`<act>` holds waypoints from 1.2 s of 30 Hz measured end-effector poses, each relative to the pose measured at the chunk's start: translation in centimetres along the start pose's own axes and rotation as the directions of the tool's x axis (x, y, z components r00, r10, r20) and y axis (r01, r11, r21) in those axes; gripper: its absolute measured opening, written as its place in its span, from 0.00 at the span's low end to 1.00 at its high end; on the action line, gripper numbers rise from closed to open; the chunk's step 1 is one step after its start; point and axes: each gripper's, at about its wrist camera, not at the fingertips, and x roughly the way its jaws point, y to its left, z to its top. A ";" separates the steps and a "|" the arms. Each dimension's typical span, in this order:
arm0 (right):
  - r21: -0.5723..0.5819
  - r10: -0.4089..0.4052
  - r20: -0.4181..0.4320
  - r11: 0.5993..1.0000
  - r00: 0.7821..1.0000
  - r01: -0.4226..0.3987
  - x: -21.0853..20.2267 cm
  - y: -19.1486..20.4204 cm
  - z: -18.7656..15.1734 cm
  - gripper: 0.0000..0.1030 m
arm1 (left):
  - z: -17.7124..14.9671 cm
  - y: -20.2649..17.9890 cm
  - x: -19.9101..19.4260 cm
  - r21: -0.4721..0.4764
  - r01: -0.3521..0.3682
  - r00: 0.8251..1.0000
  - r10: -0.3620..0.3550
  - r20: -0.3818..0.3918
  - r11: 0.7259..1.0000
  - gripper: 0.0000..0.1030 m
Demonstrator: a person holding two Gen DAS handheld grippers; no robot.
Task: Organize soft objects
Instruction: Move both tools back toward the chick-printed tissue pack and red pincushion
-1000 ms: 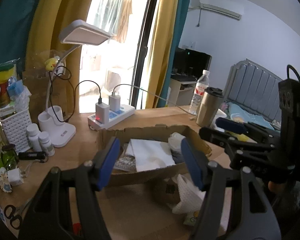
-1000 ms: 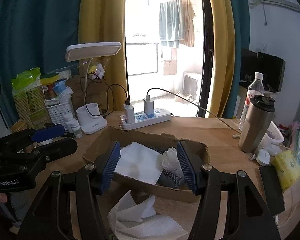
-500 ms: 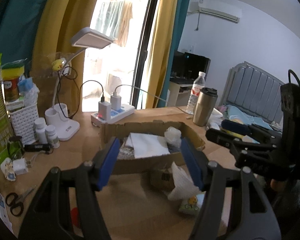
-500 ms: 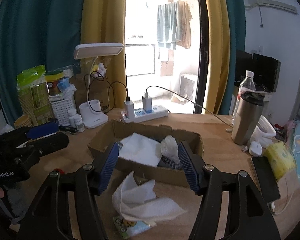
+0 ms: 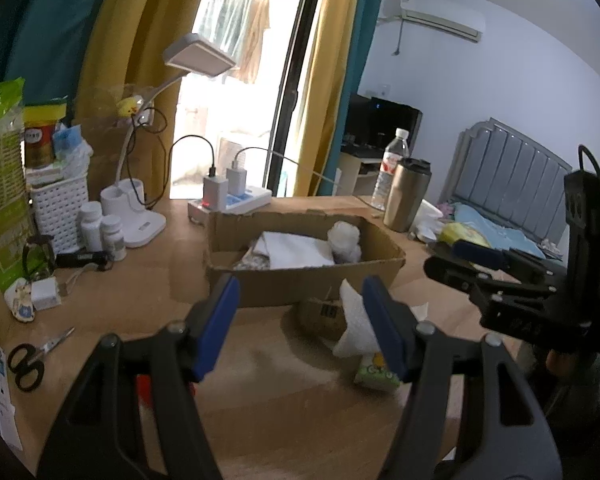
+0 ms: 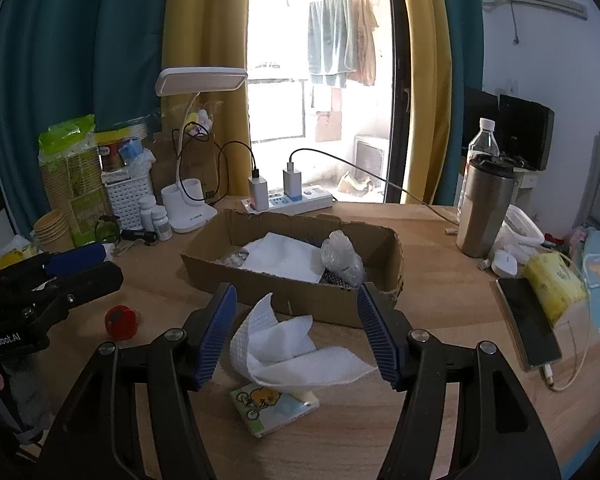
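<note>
A crumpled white tissue lies on the worktop just short of the box, framed between the right gripper's parted, empty, still-widening jaws, nearer than the left gripper, likewise open and empty.

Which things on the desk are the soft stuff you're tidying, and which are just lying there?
For the job:
cardboard box
white tissue
tissue pack
plastic bag in the box

Just lying about:
lamp
power strip
steel cup
phone
scissors
red cap
</note>
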 end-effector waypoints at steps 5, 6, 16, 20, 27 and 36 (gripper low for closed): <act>-0.003 0.012 -0.023 1.000 1.000 -0.012 0.2 0.6 -1.0 0.70 | -1.1 0.4 -0.2 -0.011 -0.007 1.000 0.007 -0.018 1.000 0.64; -0.005 0.014 -0.026 1.000 1.000 -0.014 0.2 0.8 -1.2 0.70 | -1.3 0.6 -0.3 -0.013 -0.009 1.000 0.008 -0.022 1.000 0.64; -0.019 0.027 -0.052 0.999 0.998 -0.028 0.7 2.2 -2.5 0.70 | -3.6 2.3 -1.0 -0.035 -0.046 0.998 0.044 -0.044 0.998 0.64; -0.018 0.030 -0.063 0.999 0.998 -0.031 1.0 2.4 -3.0 0.70 | -4.4 3.1 -1.1 -0.045 -0.073 0.996 0.070 -0.057 0.996 0.64; -0.002 0.031 -0.109 1.000 0.994 -0.031 2.5 2.3 -4.6 0.70 | -5.6 4.8 -0.3 -0.081 -0.105 0.991 0.097 -0.096 0.991 0.64; 0.043 0.045 -0.183 0.998 0.982 -0.038 4.9 1.3 -6.7 0.74 | -6.5 6.3 1.7 -0.134 -0.182 0.973 0.159 -0.168 0.974 0.64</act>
